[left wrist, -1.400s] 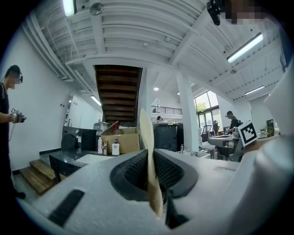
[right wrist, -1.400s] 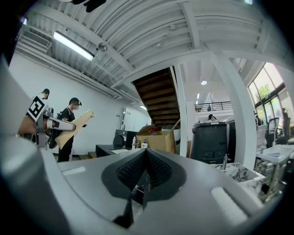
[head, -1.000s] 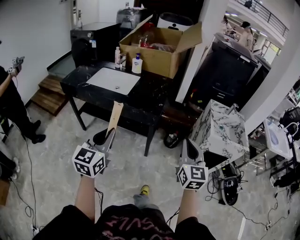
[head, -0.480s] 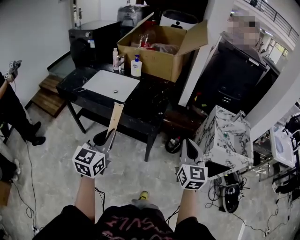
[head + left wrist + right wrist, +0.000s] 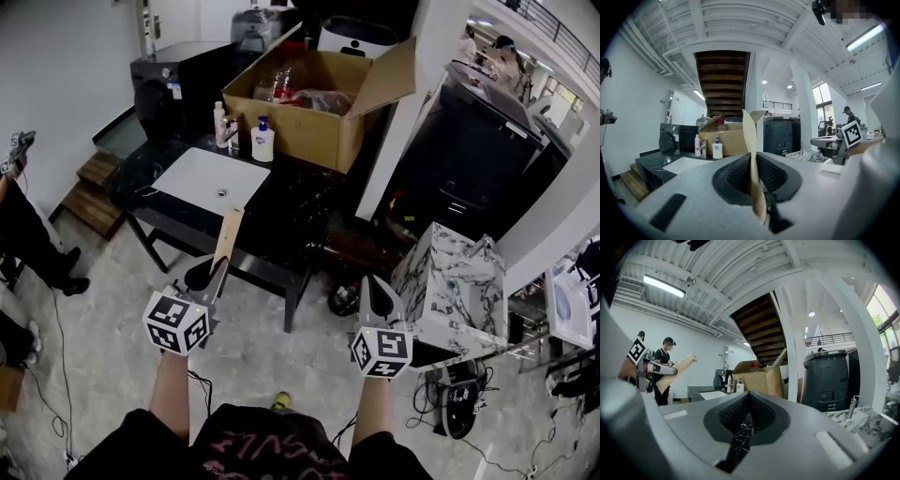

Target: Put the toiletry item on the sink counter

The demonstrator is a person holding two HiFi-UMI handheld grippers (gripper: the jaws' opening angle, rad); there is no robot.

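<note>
A flat tan packet (image 5: 228, 234) sticks up from my left gripper (image 5: 217, 267), which is shut on its lower end; in the left gripper view the packet (image 5: 751, 150) stands edge-on between the dark pads. My right gripper (image 5: 378, 291) is shut with nothing in it, and its ribbed pads meet in the right gripper view (image 5: 747, 414). Ahead stands the black marble sink counter (image 5: 291, 211) with a white basin (image 5: 208, 178). Both grippers hang in the air short of its front edge.
Two bottles (image 5: 221, 124) and a white pump bottle (image 5: 263, 141) stand behind the basin, beside a large open cardboard box (image 5: 314, 117). A marble-patterned block (image 5: 455, 281) sits to the right, with cables on the floor. A person (image 5: 19, 216) stands at the left by wooden steps (image 5: 89, 192).
The counter and the cardboard box have drawn nearer and slid a little left in the head view. Both grippers keep their place in that view, the packet still held.
</note>
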